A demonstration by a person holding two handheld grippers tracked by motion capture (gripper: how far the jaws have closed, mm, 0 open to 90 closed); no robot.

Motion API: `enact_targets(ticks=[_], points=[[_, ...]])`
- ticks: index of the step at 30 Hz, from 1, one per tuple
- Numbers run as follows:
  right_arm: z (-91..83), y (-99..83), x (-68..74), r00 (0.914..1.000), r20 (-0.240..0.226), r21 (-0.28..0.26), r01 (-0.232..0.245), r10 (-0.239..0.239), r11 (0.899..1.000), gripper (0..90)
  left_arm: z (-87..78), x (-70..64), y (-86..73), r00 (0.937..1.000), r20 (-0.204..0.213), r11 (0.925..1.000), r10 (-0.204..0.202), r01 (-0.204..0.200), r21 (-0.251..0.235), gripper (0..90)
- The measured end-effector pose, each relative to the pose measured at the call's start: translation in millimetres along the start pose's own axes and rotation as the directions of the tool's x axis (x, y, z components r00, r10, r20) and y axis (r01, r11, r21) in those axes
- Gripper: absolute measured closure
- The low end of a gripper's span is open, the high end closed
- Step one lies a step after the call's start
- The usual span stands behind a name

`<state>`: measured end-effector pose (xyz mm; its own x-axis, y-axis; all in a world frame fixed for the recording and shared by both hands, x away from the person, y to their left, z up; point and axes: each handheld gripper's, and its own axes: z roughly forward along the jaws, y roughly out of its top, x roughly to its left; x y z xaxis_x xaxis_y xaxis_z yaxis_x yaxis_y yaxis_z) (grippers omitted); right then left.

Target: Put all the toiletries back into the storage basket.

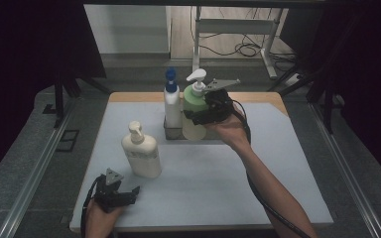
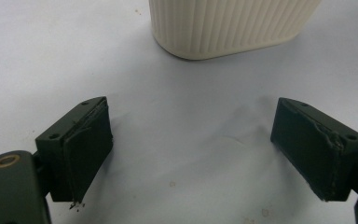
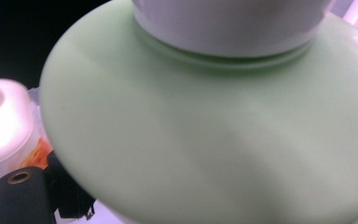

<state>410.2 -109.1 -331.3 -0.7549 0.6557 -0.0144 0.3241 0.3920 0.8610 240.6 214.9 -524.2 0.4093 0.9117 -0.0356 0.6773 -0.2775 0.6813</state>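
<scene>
A green pump bottle (image 1: 192, 99) with a white pump head stands at the back middle of the table, in a small metal rack (image 1: 168, 135). My right gripper (image 1: 196, 115) is shut on it from the right, around the shoulder (image 3: 205, 140). One black jaw presses its left side in the right gripper view. A cream pump bottle (image 1: 141, 153) stands upright on the mat at front left. My left gripper (image 1: 129, 191) rests low on the mat just in front of it. It is open (image 2: 191, 149), with bare mat between its pads (image 2: 86, 149), and the cream bottle's ribbed base (image 2: 233, 25) stands beyond them.
A white bottle with a blue pump (image 1: 171, 101) stands in the rack, right beside the green one, and shows as a white shoulder (image 3: 4, 121) in the right gripper view. The pale mat (image 1: 238, 173) covers the table. Metal rails run along both sides.
</scene>
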Motion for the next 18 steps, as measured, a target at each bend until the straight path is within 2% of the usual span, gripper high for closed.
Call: enact_targets(ticks=[18], points=[[26.4, 9.6, -26.1, 0.9952, 0.089, 0.004, -0.040, 0.040, 0.999, 12.5, 0.0, 0.1, 0.0, 1.0000, 0.001, 1.0000, 0.000, 0.000, 0.000, 12.1]])
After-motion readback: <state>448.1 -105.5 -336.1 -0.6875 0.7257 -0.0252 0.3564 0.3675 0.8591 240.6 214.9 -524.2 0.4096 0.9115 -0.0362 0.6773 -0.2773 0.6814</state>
